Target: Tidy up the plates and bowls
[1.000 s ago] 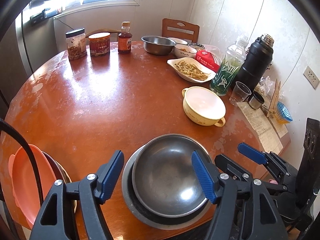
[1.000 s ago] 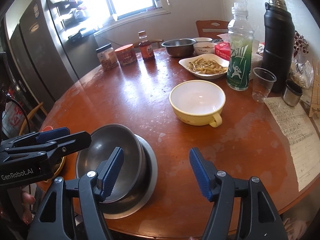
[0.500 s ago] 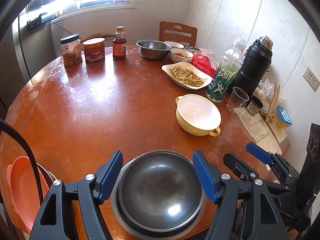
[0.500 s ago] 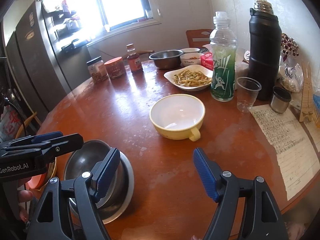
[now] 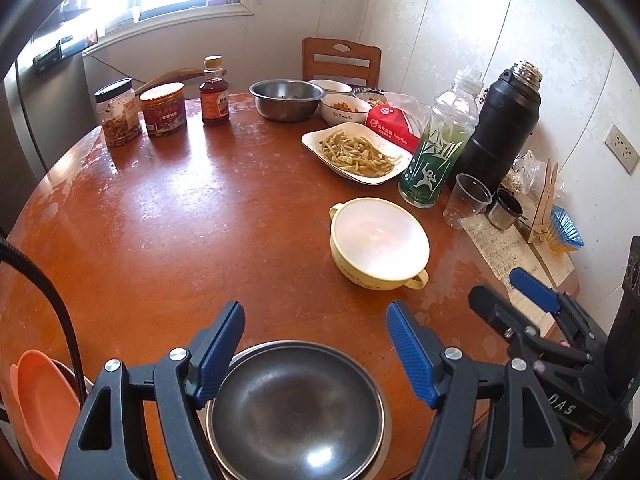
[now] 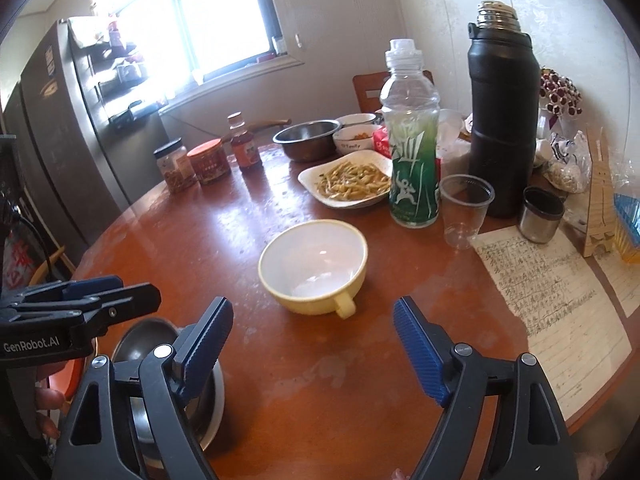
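Tongs (image 5: 316,354) above nested steel bowls (image 5: 298,412)

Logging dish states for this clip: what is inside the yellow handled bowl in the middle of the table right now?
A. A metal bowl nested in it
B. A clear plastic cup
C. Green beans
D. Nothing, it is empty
D: the yellow handled bowl shows only its bare white inside; the beans lie on the white plate behind it, and both the left gripper and right gripper are open and hold nothing.
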Motion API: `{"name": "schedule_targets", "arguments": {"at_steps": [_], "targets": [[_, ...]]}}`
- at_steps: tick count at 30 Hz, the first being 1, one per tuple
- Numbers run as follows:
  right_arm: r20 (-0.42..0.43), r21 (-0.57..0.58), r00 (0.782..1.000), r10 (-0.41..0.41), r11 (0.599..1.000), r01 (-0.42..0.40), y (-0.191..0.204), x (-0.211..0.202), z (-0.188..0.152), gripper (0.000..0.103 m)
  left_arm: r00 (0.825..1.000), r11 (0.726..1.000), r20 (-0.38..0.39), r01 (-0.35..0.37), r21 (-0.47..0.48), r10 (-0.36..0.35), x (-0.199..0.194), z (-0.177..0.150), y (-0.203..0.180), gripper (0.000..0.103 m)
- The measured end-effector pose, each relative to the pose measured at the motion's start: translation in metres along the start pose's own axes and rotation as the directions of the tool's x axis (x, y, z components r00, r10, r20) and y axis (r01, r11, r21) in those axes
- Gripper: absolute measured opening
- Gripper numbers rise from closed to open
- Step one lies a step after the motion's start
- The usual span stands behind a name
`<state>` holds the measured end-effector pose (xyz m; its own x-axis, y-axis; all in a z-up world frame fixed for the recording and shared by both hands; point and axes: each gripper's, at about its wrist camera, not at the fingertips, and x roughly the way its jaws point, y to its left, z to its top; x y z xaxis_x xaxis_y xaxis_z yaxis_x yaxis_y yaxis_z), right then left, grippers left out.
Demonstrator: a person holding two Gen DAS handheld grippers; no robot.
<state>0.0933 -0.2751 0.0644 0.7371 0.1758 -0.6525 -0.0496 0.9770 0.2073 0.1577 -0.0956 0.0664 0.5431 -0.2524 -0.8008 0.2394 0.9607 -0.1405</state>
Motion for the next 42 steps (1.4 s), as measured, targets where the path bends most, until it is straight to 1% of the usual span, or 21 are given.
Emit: {"name": "schedule_targets", "arguments": {"at_steps": [4, 6, 7, 10, 13, 16, 18, 19, 21, 24, 28, 30, 32, 34, 36, 37, 38, 39, 40, 42], "targets": [[0.022, 0.0, 1.0, 0.005, 1.0, -0.005, -0.012, 0.006, 0.012, 0.09, 1.0, 1.0, -0.023, 0.014, -0.007, -0.014, 0.013, 0.009, -0.004, 0.073], [0.03, 0.005, 0.999, 0.012, 1.0, -0.012, -0.018, 0.011, 0.019, 0.099, 0.999, 1.0, -0.033, 0.022, -0.014, -0.022, 0.018, 0.012, -0.006, 0.073], [0.031, 0.015, 0.999, 0.021, 1.0, -0.021, -0.022, 0.013, 0.021, 0.101, 0.999, 1.0, -0.046, 0.019, -0.018, -0.019, 0.024, 0.015, -0.007, 0.073], [0.027, 0.043, 0.999, 0.037, 0.998, -0.038, -0.032, 0.023, 0.029, 0.102, 0.998, 1.0, -0.063, 0.01, -0.022, -0.011, 0.035, 0.021, -0.011, 0.073], [0.015, 0.034, 1.0, 0.02, 0.999, -0.021, -0.04, 0.04, 0.037, 0.102, 0.997, 0.999, -0.083, 0.006, -0.031, -0.009, 0.046, 0.027, -0.012, 0.073], [-0.019, 0.015, 1.0, 0.012, 1.0, -0.011, -0.046, 0.06, 0.043, 0.102, 0.994, 0.999, -0.107, -0.013, -0.038, 0.009, 0.059, 0.034, -0.012, 0.073], [-0.064, 0.006, 0.998, 0.006, 1.0, -0.005, -0.051, 0.076, 0.046, 0.102, 0.992, 0.999, -0.129, -0.02, -0.035, 0.015, 0.068, 0.037, -0.013, 0.073], [-0.084, 0.0, 0.996, 0.008, 1.0, -0.009, -0.054, 0.086, 0.048, 0.102, 0.99, 0.999, -0.141, -0.025, -0.039, 0.019, 0.074, 0.038, -0.013, 0.073], [-0.117, -0.025, 0.993, -0.019, 1.0, 0.016, -0.055, 0.097, 0.049, 0.102, 0.986, 0.999, -0.167, -0.025, -0.047, 0.017, 0.083, 0.041, -0.013, 0.073], [-0.134, -0.055, 0.99, -0.04, 0.998, 0.032, -0.057, 0.113, 0.053, 0.102, 0.978, 0.997, -0.207, -0.039, -0.063, 0.025, 0.099, 0.043, -0.012, 0.073], [-0.142, -0.075, 0.989, -0.039, 0.997, 0.028, -0.06, 0.129, 0.055, 0.1, 0.97, 0.996, -0.241, -0.049, -0.072, 0.03, 0.113, 0.044, -0.011, 0.073], [-0.146, -0.105, 0.988, -0.043, 0.994, 0.028, -0.057, 0.134, 0.054, 0.096, 0.966, 0.996, -0.254, -0.064, -0.068, 0.045, 0.119, 0.045, -0.011, 0.073], [-0.145, -0.117, 0.989, -0.026, 0.993, 0.009, -0.056, 0.138, 0.054, 0.094, 0.964, 0.995, -0.262, -0.07, -0.068, 0.05, 0.124, 0.045, -0.01, 0.073], [-0.159, -0.112, 0.987, -0.004, 0.994, -0.014, -0.056, 0.143, 0.053, 0.087, 0.959, 0.995, -0.279, -0.078, -0.065, 0.057, 0.13, 0.046, -0.009, 0.073], [-0.178, -0.116, 0.984, -0.004, 0.993, -0.017, -0.056, 0.151, 0.052, 0.072, 0.956, 0.995, -0.287, -0.083, -0.061, 0.062, 0.134, 0.046, -0.01, 0.073], [-0.188, -0.13, 0.982, -0.008, 0.991, -0.016, -0.055, 0.155, 0.051, 0.07, 0.954, 0.994, -0.293, -0.089, -0.062, 0.067, 0.135, 0.045, -0.009, 0.073], [-0.197, -0.134, 0.98, -0.009, 0.991, -0.017, -0.054, 0.157, 0.05, 0.064, 0.952, 0.994, -0.298, -0.092, -0.062, 0.069, 0.137, 0.045, -0.009, 0.073], [-0.211, -0.134, 0.977, 0.003, 0.99, -0.032, -0.054, 0.161, 0.049, 0.061, 0.951, 0.994, -0.3, -0.09, -0.062, 0.068, 0.138, 0.044, -0.009, 0.073], [-0.222, -0.12, 0.975, 0.024, 0.991, -0.051, -0.054, 0.164, 0.048, 0.059, 0.951, 0.994, -0.303, -0.086, -0.062, 0.063, 0.14, 0.044, -0.009, 0.073], [-0.236, -0.113, 0.971, 0.027, 0.992, -0.055, -0.054, 0.165, 0.045, 0.046, 0.949, 0.995, -0.31, -0.075, -0.068, 0.051, 0.142, 0.044, -0.011, 0.073]]}}
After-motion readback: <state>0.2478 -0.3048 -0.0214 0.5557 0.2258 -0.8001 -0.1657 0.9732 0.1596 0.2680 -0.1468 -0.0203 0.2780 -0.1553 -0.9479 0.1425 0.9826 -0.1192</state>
